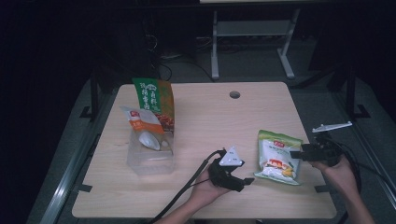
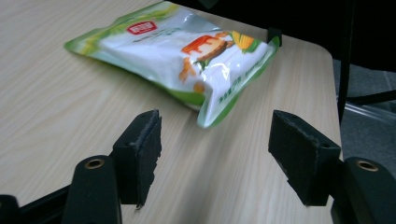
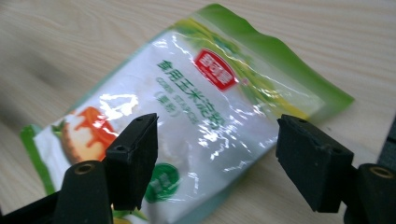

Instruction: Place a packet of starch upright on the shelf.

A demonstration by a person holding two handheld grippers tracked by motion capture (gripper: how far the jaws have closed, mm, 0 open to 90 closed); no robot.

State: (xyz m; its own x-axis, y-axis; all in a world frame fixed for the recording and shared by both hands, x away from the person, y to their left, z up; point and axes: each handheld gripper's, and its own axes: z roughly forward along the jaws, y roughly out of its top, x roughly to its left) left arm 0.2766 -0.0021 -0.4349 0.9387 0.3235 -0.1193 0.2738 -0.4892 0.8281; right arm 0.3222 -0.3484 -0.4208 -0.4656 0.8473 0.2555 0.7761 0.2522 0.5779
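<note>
High view: flat green-white foil snack pouch (image 1: 278, 156) at table's 4 o'clock; left gripper (image 1: 248, 180) and right gripper (image 1: 295, 154) flank it, both jaw pairs spread, pinching nothing.

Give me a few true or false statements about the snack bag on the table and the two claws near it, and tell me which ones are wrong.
1. The green and white bag lies flat on the table. True.
2. The left claw is clamped on the bag. False: its jaws stand open with bare table between them, just short of the bag's corner.
3. The right claw has open jaws over the bag. True.
4. The clear plastic bin is empty. False: packets stand in it, among them a tall green and orange pouch.
5. The bag sits between the two claws in the high view. True.
</note>
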